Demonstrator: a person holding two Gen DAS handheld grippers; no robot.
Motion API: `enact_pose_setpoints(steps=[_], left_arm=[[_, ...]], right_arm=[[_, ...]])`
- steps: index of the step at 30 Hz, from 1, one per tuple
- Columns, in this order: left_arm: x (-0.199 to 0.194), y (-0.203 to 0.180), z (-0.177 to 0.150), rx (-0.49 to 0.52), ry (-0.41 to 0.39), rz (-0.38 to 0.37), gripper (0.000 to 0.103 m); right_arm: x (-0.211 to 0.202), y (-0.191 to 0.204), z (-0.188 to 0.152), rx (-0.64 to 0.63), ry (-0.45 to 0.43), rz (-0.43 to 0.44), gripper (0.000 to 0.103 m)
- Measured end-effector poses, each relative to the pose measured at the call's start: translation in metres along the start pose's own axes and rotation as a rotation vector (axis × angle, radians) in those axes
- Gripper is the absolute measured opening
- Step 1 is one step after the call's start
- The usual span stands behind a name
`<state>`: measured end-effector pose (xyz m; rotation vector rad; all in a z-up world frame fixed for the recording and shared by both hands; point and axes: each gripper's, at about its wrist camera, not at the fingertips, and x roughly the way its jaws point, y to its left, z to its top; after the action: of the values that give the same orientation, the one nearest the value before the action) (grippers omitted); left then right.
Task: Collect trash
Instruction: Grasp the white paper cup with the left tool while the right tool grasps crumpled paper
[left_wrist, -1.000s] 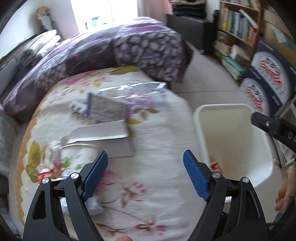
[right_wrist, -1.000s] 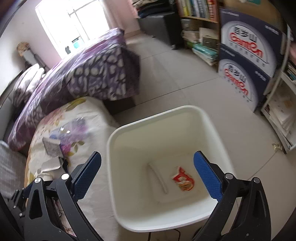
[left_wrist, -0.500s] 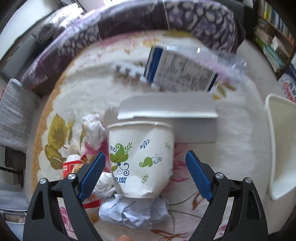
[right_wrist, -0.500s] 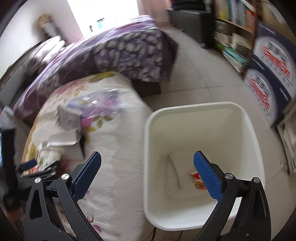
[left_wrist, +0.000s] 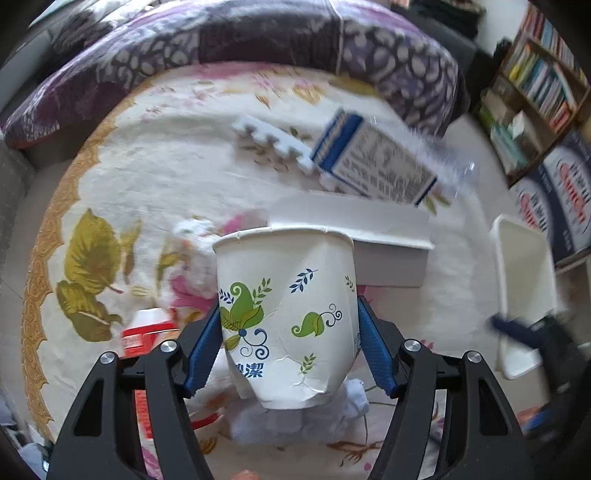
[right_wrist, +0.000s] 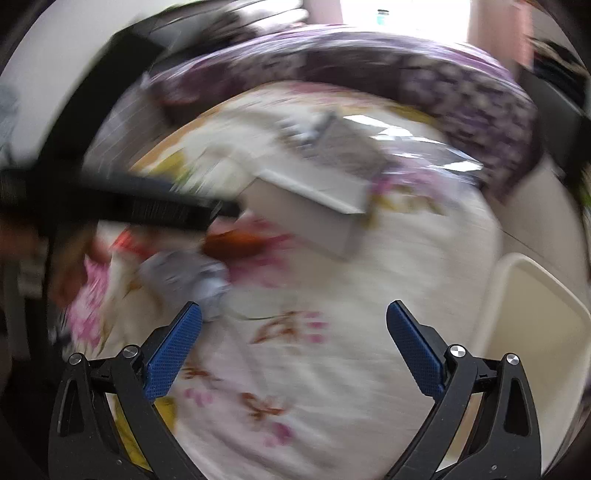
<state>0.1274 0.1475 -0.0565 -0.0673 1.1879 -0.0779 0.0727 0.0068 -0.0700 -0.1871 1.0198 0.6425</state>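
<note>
Cup (left_wrist: 284, 314) (crumpled paper) sits between the closing left gripper (left_wrist: 286, 354) pads, both touching it.

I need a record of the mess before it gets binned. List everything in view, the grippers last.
paper cup: one, white with green leaf print, crumpled, between the left gripper's pads
crumpled paper: one wad, pale grey-white, under the cup
red packet: one, red and white, left of the cup
white box: one, behind the cup
blue-and-white carton: one, behind the box
foam piece: one, white, notched, left of the carton
bin: one, white, right of the bed
left gripper: pads on the cup, jaws just closing
right gripper: open, empty
</note>
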Motion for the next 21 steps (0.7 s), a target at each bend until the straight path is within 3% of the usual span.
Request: enact_pose_setpoints(steps=[8, 16, 17, 19, 20, 21], left_arm=[[-0.050, 0.039, 0.002, -0.116, -0.116, -0.050, 0.067], [-0.060, 0.055, -0.002, -0.149, -0.138, -0.066, 0.068], [-0.060, 0.056, -0.003, -0.150, -0.138, -0.065, 0.068], [-0.060, 0.060, -0.003, -0.159, -0.138, -0.065, 0.068], [-0.061, 0.063, -0.005, -0.163, -0.140, -0.066, 0.068], [-0.061, 0.065, -0.005, -0.170, -0.141, -0.066, 0.068]], right_arm=[[0.029, 0.049, 0.016, -0.100, 0.020, 0.074, 0.096], [0.058, 0.070, 0.020, -0.137, 0.063, 0.079, 0.095], [0.060, 0.071, 0.021, -0.138, 0.067, 0.087, 0.092], [0.063, 0.074, 0.022, -0.144, 0.077, 0.090, 0.075], [0.063, 0.074, 0.022, -0.144, 0.077, 0.090, 0.060], [0.064, 0.074, 0.021, -0.144, 0.082, 0.092, 0.059]])
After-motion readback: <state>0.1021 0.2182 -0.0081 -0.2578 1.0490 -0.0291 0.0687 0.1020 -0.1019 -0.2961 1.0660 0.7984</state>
